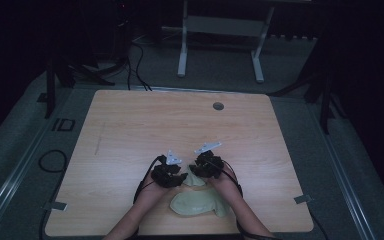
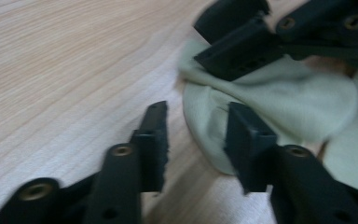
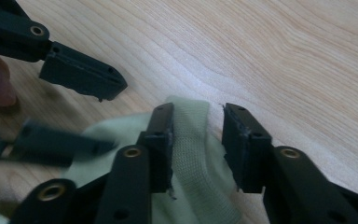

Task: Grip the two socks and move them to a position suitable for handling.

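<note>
Both forearms reach in over the near edge of the tabletop (image 1: 130,130). Left claw (image 2: 193,140) gapes wide at the border of a pale green cloth (image 1: 200,202), lying near that edge. Right claw (image 3: 196,140) is spread wide too, straddling the cloth's ribbed hem, nothing gripped.

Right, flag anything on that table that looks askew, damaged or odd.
Nothing looks damaged or spilled. The pale green cloth lies rumpled at the table's near edge rather than flat. Both tongs are open over its far end: the right tongs straddle its ribbed hem, and the left tongs sit at its edge.
</note>
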A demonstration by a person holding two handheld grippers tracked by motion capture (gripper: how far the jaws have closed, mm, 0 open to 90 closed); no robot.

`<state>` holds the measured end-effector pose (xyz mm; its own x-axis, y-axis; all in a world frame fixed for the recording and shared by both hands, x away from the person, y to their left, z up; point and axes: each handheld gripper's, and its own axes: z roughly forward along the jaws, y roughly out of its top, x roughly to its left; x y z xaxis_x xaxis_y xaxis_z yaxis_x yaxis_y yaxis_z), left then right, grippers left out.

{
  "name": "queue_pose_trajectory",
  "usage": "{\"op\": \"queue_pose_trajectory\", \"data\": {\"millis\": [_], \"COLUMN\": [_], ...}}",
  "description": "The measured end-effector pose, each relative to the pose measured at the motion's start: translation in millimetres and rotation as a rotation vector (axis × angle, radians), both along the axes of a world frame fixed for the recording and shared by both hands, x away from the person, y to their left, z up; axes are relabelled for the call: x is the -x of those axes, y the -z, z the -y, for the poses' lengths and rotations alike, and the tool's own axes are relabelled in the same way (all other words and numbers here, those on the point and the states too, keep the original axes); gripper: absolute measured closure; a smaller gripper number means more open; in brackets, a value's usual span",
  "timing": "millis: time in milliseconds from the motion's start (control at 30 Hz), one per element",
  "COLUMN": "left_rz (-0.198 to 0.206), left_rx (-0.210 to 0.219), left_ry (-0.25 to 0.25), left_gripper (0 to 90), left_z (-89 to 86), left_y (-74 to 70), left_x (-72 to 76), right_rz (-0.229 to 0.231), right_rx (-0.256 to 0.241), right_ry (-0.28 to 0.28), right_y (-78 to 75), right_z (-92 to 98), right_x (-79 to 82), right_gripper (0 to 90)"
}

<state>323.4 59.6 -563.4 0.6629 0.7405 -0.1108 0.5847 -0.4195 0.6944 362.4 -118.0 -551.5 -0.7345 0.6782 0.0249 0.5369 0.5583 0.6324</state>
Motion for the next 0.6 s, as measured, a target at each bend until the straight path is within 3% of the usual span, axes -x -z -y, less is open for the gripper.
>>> {"op": "queue_pose_trajectory", "data": {"millis": [100,133,167,200,333,567,600], "left_rz": [-0.003,0.004,0.005,-0.003,0.027,0.089,0.099], "left_rx": [-0.002,-0.006,-0.012,-0.007,-0.015,0.022,0.020], "left_ry": [0.014,0.019,0.024,0.030,0.016,-0.020,-0.022], "left_gripper": [66.9,73.8,73.8,83.5,87.3,88.0,87.9], "left_z": [2.1,3.6,4.5,5.2,9.5,1.6,-2.0], "left_y": [0.0,0.2,0.1,0.2,-0.9,-23.8,-31.1], "left_x": [-0.4,0.4,0.8,0.7,4.7,15.7,19.4], "right_rz": [0.004,0.008,0.008,0.023,0.054,0.121,0.135], "right_rx": [-0.005,-0.002,-0.002,0.012,0.028,-0.048,-0.082], "right_ry": [-0.011,-0.021,-0.021,-0.025,-0.023,0.000,0.009], "right_y": [0.8,0.4,0.4,-0.4,-3.4,-31.5,-41.0], "right_z": [-0.2,-1.0,-1.0,-2.9,-4.3,9.6,16.2], "right_x": [1.6,2.7,2.7,4.0,6.4,16.4,18.8], "right_gripper": [74.4,81.1,81.1,84.5,86.1,86.6,86.6]}}
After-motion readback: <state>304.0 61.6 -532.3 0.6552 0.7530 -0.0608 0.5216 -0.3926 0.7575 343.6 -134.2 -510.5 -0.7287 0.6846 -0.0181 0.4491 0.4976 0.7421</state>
